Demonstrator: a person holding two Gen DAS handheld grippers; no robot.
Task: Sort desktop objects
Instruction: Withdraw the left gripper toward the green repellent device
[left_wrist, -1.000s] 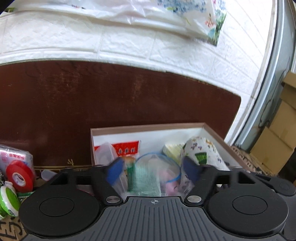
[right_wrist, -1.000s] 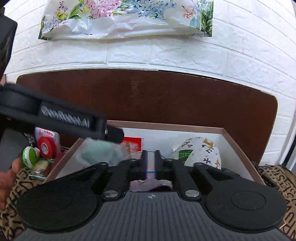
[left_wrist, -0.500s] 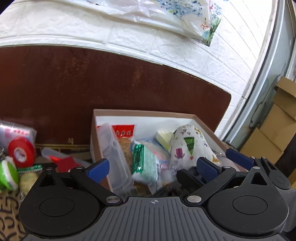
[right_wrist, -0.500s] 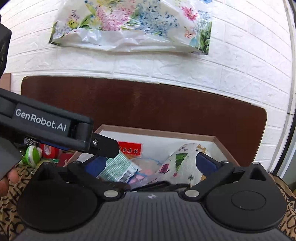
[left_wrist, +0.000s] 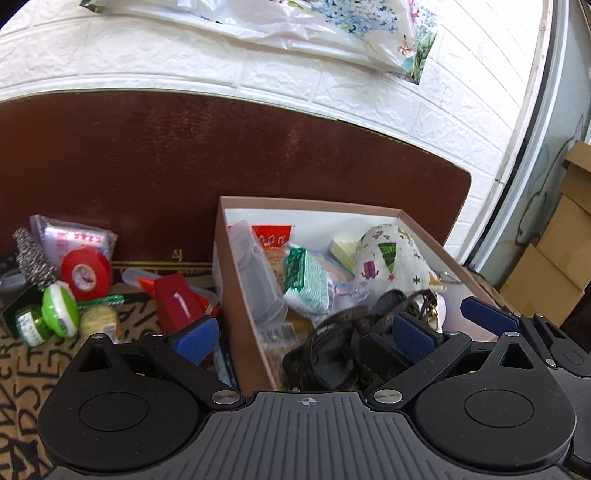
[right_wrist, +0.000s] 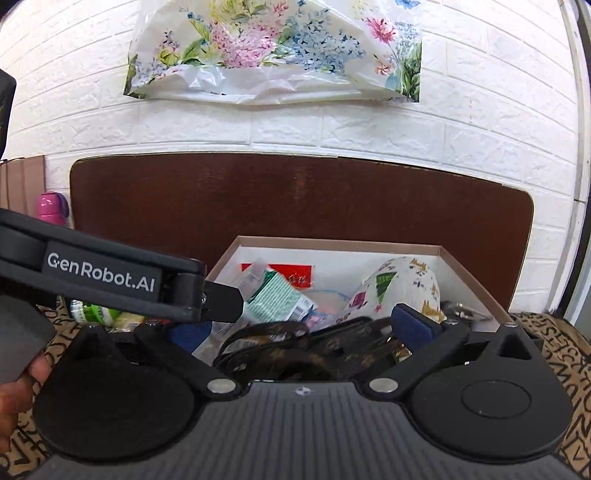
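Note:
A brown cardboard box with a white inside holds a green packet, a clear plastic container, a patterned white pouch and a dark strap bundle. My left gripper is open and empty, straddling the box's left wall near its front. My right gripper is open and empty above the dark strap bundle at the box's front. The box, the green packet and the pouch also show in the right wrist view.
Left of the box lie a red tape roll, a green-and-white roll, a red box, a steel scourer and a wrapped packet. The left gripper's body crosses the right wrist view. A brown headboard stands behind.
Both grippers have opened and drawn back from the box. The green packet and the item the right gripper held now lie in the box. The dark strap bundle has come into view.

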